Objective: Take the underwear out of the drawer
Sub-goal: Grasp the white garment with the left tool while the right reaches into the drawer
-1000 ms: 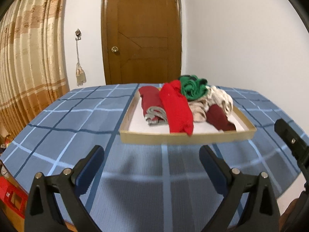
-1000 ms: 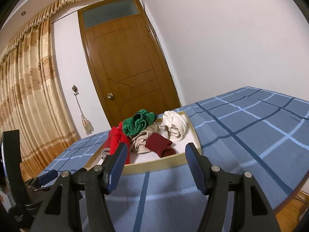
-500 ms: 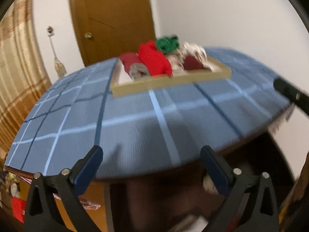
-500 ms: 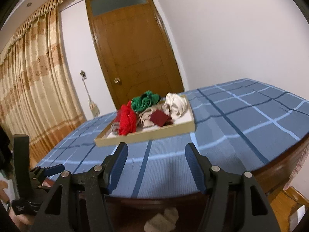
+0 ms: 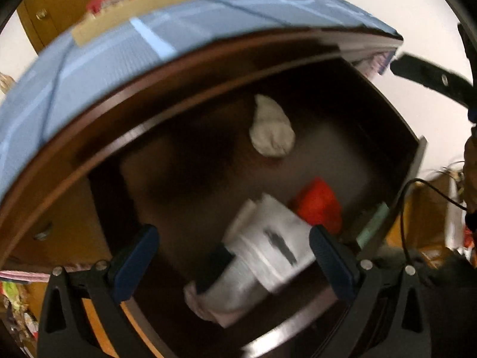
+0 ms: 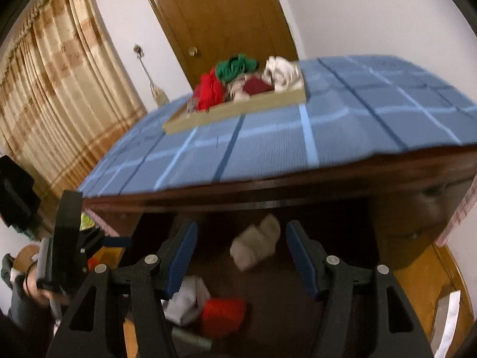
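the left tongs point steeply down into the open drawer, pads apart and nothing pressed between them; a blurred white and grey folded garment lies in the frame between the two blue pads, on the drawer floor below them. just to its upper right is a red piece of underwear, and further up, toward the back of the drawer, a pale grey bundle lies on its own, well apart from the other two. the whole left wrist view is smeared by motion.

the right tongs also stand apart, gripping nothing. between their pads in the frame shows the same pale grey bundle on the dark drawer floor; the white garment and the red piece lie lower, near the bottom middle, touching each other.

above the drawer, the desk carries a blue checked cloth. on it, toward the upper middle of the right wrist view, sits a shallow tan tray heaped with clothes in red, green, dark red and white. behind are a brown wooden door, a white wall and a beige curtain at the left. at the lower left edge a person's hand holds the black handle of the other tool.
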Demonstrator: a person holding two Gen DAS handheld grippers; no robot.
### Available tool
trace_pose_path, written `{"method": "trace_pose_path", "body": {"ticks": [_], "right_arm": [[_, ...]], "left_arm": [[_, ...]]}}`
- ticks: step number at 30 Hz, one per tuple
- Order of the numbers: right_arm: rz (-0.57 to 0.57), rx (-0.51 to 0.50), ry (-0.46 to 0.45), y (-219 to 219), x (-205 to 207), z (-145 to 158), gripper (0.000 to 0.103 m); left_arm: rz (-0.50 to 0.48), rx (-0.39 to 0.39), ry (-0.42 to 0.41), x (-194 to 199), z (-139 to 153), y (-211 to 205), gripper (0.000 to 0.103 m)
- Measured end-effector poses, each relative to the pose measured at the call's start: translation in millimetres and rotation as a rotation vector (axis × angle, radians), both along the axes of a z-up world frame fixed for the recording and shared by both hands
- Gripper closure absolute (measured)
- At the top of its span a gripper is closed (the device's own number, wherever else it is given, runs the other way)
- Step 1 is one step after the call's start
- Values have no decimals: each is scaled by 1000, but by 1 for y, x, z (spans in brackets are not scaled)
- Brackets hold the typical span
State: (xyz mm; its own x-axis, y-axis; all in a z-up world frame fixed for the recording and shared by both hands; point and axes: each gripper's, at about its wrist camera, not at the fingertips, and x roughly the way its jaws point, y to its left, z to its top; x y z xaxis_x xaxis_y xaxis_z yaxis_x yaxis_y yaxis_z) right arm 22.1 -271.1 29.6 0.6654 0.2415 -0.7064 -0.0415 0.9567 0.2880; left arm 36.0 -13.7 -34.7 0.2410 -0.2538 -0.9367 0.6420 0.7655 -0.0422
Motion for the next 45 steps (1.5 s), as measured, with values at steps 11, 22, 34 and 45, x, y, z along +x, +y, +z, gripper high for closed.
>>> {"method": "trace_pose_path", "body": {"ticks": [11,22,34,45], "right_arm": [[58,34,157,3,-32,-19,39],[66,85,193,5,-8,-28,39],[30,157,304,-2,10,-55,39],[99,270,534,14,29,-99,39]], "left_arm": [[-104,29,207,4,-40,-15,10],[-84,-86,535,20,-64,-13,37],[-38,-243,434,21,-38,11,84],[70,-449,172,21,44,42,84]]}}
